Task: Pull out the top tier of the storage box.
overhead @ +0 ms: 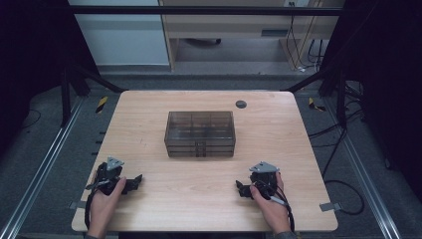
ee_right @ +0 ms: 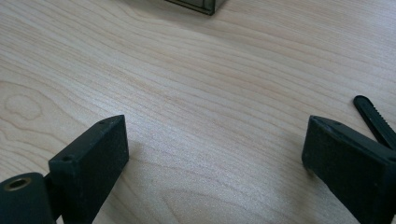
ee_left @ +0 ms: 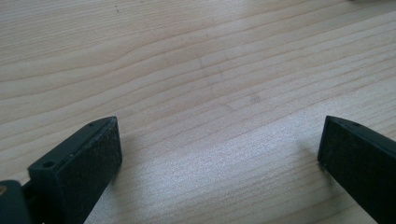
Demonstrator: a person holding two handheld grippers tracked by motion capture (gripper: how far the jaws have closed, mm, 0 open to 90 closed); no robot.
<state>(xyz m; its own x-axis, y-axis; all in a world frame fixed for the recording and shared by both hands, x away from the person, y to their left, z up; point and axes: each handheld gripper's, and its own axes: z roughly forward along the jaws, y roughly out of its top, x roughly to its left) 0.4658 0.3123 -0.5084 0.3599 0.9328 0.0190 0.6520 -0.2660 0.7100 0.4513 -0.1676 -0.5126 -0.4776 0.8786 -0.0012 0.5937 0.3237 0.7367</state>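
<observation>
A dark, see-through drawer box [overhead: 200, 133] stands in the middle of the wooden table [overhead: 149, 114]; its near corner [ee_right: 196, 4] shows at the top of the right gripper view. My left gripper [overhead: 133, 182] lies near the front left of the table in a hand, well short of the box. Its jaws [ee_left: 219, 154] stand wide open over bare wood. My right gripper [overhead: 242, 189] rests near the front right in the other hand, also open [ee_right: 215, 149], with nothing between its pads.
A small grey round cap [overhead: 241, 104] sits in the tabletop behind the box. A thin black ribbed strip [ee_right: 373, 121] shows beside the right gripper's jaw. Black frame posts [overhead: 65, 94] and floor cables [overhead: 343, 129] flank the table.
</observation>
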